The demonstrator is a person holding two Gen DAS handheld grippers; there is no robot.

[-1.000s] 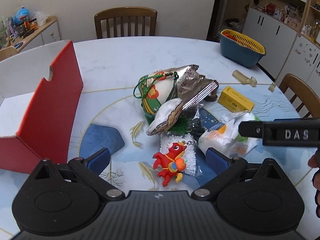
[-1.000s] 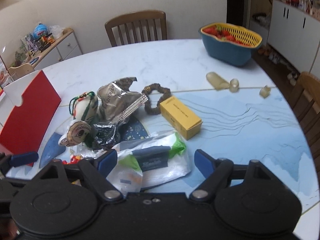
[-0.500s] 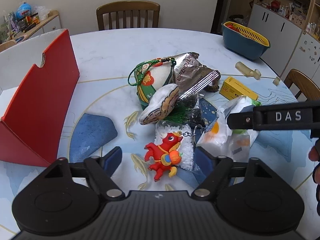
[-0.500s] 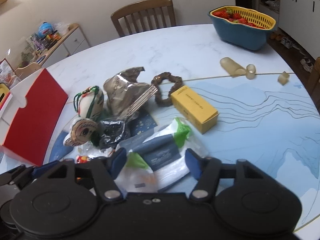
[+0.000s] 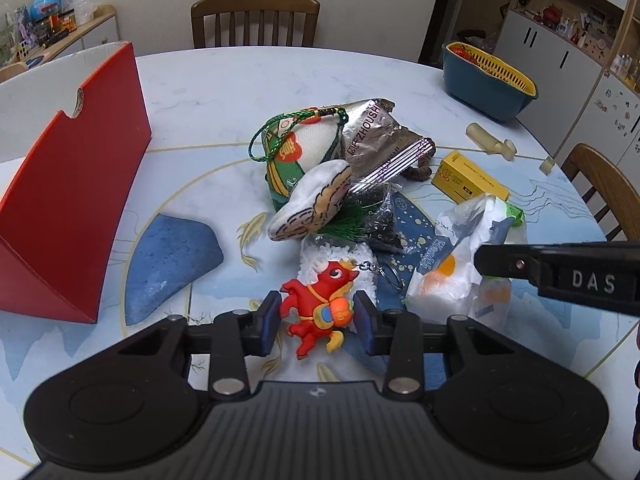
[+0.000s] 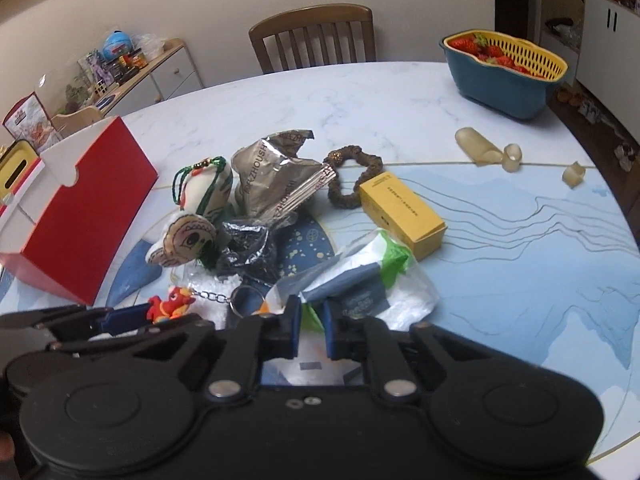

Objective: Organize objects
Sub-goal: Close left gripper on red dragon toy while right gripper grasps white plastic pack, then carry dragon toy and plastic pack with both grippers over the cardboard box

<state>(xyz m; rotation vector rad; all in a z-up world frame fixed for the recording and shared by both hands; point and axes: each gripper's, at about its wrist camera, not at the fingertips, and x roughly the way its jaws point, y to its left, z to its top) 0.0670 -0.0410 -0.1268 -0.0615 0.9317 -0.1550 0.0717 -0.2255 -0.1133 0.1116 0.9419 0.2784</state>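
A pile of small objects lies mid-table. My left gripper (image 5: pixel 316 322) has its pads on either side of the red horse keychain (image 5: pixel 320 306), closed onto it where it lies on the table. The keychain also shows in the right wrist view (image 6: pixel 172 302), between the left gripper's fingers. My right gripper (image 6: pixel 308 330) is shut on the near edge of the white plastic bag (image 6: pixel 376 284), which also shows in the left wrist view (image 5: pixel 460 276). The open red box (image 5: pixel 68 184) stands at the left.
The pile holds a white pouch with green cord (image 5: pixel 296 152), a silver foil packet (image 5: pixel 380 140), a plush shell (image 5: pixel 312 200), a yellow box (image 6: pixel 402 210) and a brown ring (image 6: pixel 352 180). A blue-and-yellow strawberry basket (image 6: pixel 508 76) stands far right. Chairs surround the table.
Both grippers have closed: the left onto the red horse keychain, the right onto the white plastic bag. Both moved forward and down to the pile.
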